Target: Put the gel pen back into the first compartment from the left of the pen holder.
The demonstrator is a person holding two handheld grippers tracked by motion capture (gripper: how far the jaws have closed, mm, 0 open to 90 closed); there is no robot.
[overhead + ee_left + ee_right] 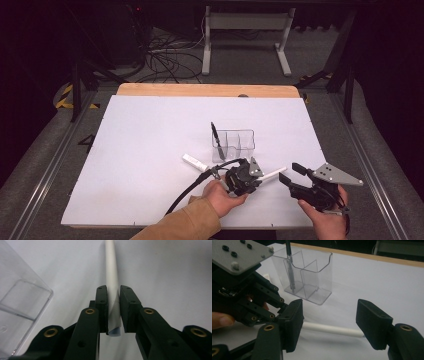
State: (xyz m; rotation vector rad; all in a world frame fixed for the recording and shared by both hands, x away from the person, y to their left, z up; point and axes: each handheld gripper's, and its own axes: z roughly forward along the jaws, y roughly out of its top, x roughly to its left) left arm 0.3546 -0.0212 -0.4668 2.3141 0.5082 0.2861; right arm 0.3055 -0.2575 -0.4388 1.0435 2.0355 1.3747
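A: On the left of the table a white cap [194, 162] is lying loose, just beyond the left gripper [260, 180]. It is not being touched.

B: And the left gripper itself?

A: Its jaws are being pressed together on the white pen [111, 277], near one end. In the left gripper view the pen is seen running straight out ahead between the pads, low over the sheet [150, 150].

B: What is being shown just past it?

A: The clear holder [234, 145] is standing close beyond that gripper, with a black pen [216, 141] leaning in its left compartment; the other compartments are looking empty.

B: And on the right?

A: The right gripper [289, 175] is being held with its jaws apart, nothing between the pads. In the right gripper view the white pen's free end is lying just ahead of those jaws, between them in line of sight, but not being touched.

B: What could be going wrong from here?

A: The pen is being gripped near its end, so it is likely to pivot or droop when lifted. If it is swung toward the holder, the light holder could be knocked over, or the black pen struck. A careless closing of the right jaws could also be pushing the pen askew in the left grip.
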